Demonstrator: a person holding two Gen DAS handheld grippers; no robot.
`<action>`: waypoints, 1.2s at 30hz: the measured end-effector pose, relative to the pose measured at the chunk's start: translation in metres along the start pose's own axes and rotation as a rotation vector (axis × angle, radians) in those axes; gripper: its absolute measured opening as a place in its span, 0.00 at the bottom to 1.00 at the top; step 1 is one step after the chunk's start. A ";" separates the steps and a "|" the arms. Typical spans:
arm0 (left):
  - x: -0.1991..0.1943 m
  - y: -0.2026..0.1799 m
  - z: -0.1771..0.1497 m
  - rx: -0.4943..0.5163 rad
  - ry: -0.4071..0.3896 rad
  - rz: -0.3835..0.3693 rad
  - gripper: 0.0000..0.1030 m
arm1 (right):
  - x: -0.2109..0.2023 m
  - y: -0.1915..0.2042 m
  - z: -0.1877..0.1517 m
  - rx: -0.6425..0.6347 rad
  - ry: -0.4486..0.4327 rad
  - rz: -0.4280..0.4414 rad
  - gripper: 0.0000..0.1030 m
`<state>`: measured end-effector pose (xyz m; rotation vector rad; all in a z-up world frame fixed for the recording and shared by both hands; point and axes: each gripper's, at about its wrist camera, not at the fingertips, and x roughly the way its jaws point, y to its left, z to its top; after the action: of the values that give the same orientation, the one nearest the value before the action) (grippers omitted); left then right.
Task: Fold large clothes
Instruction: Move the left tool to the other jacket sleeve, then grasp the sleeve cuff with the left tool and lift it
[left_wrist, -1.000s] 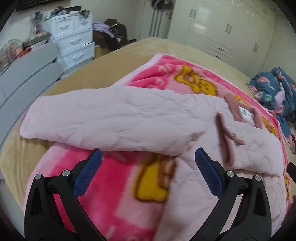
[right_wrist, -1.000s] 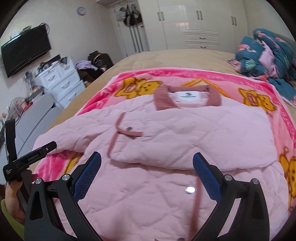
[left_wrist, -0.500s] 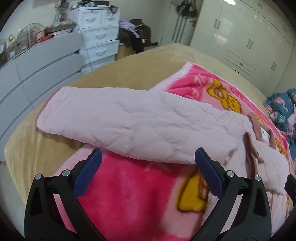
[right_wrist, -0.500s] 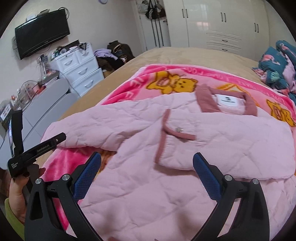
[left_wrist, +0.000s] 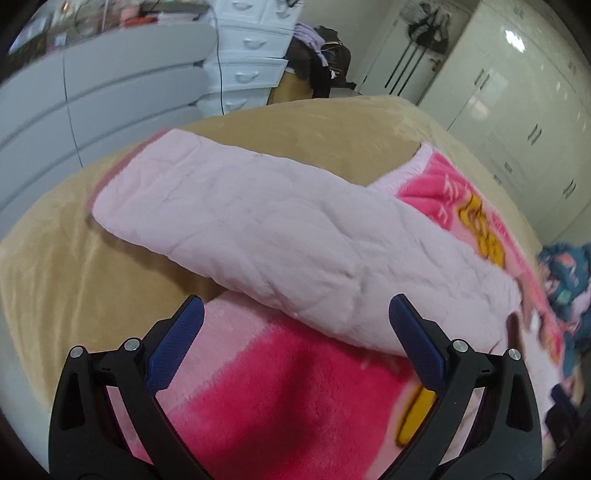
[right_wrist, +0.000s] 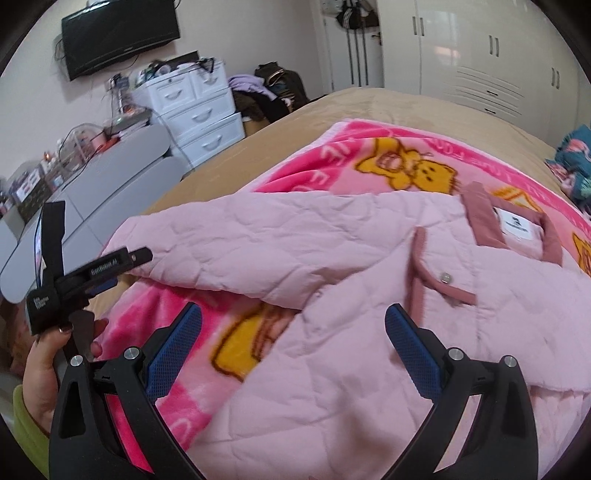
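1. The pink quilted jacket (right_wrist: 369, 295) lies on the pink blanket (left_wrist: 295, 406), one sleeve (left_wrist: 258, 229) stretched outward, unfolded.
2. The other side looks already folded in.
3. Left gripper (left_wrist: 295, 347) and right gripper (right_wrist: 293, 347) hover spread wide, empty.

**A Bedroom in a Home**

A domestic bedroom was shown. A wide bed (right_wrist: 388, 107) with a tan cover filled the middle of both views, and a pink cartoon-bear blanket (right_wrist: 369, 162) was spread on it. White wardrobe doors (right_wrist: 480, 55) lined the far wall. A white chest of drawers (right_wrist: 195, 107), cluttered on top, was set beside a grey cabinet (right_wrist: 110, 184). A television (right_wrist: 118, 33) was mounted on the wall, and clothes and bags (right_wrist: 266, 88) were heaped in the corner.
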<state>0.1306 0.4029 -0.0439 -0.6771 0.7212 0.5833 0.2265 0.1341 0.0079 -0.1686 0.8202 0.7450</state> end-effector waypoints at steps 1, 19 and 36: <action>0.001 0.006 0.002 -0.027 -0.001 -0.013 0.91 | 0.003 0.004 0.001 -0.009 0.005 0.005 0.96; 0.053 0.078 0.029 -0.444 -0.054 -0.056 0.91 | 0.009 -0.020 -0.022 0.045 0.043 0.001 0.96; -0.053 0.002 0.052 -0.276 -0.384 -0.227 0.16 | -0.042 -0.125 -0.062 0.299 -0.036 -0.082 0.96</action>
<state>0.1167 0.4292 0.0245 -0.8592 0.2022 0.5866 0.2524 -0.0059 -0.0217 0.0782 0.8743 0.5394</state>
